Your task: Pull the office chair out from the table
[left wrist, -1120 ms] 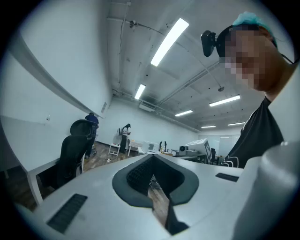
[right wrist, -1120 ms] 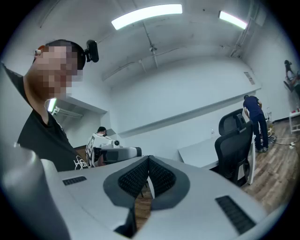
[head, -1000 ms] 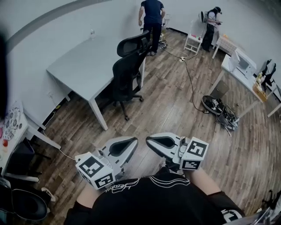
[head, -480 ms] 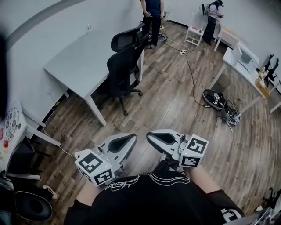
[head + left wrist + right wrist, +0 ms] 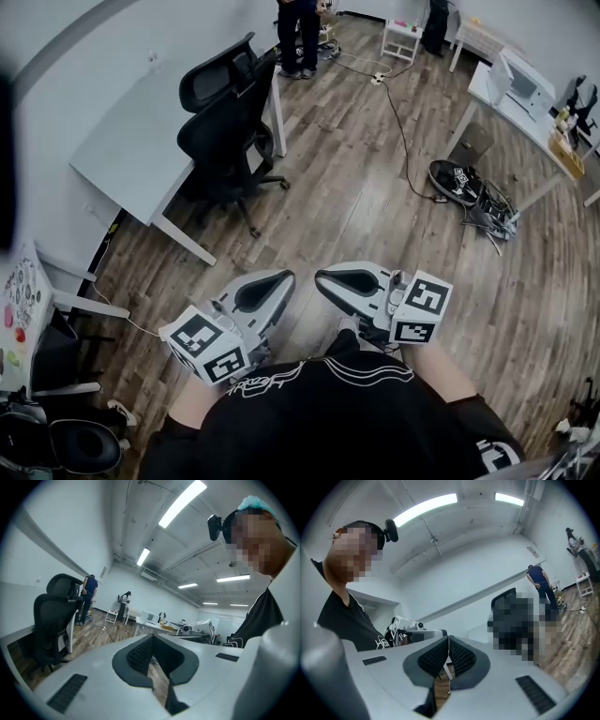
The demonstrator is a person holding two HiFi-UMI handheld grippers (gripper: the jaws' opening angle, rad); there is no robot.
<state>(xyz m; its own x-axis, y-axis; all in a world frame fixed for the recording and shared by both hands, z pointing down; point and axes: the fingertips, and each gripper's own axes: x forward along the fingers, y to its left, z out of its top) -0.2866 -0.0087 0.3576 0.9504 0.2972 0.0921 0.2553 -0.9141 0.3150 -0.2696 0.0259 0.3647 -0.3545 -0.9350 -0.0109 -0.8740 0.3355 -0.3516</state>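
No writing can be read. The cubes on the left gripper (image 5: 272, 286) and the right gripper (image 5: 330, 279) carry only black-and-white square markers, and the white print on the person's black shirt (image 5: 328, 422) is too small to make out. Both pairs of jaws are pressed together with nothing between them. The black office chair (image 5: 220, 141) stands far left, tucked against the right edge of the grey surface (image 5: 117, 150), with a second black chair (image 5: 214, 77) just beyond it. Open wooden floor (image 5: 347, 216) lies between the grippers and the chair. A cable (image 5: 401, 141) and a dark heap of gear (image 5: 464, 187) lie to the right.
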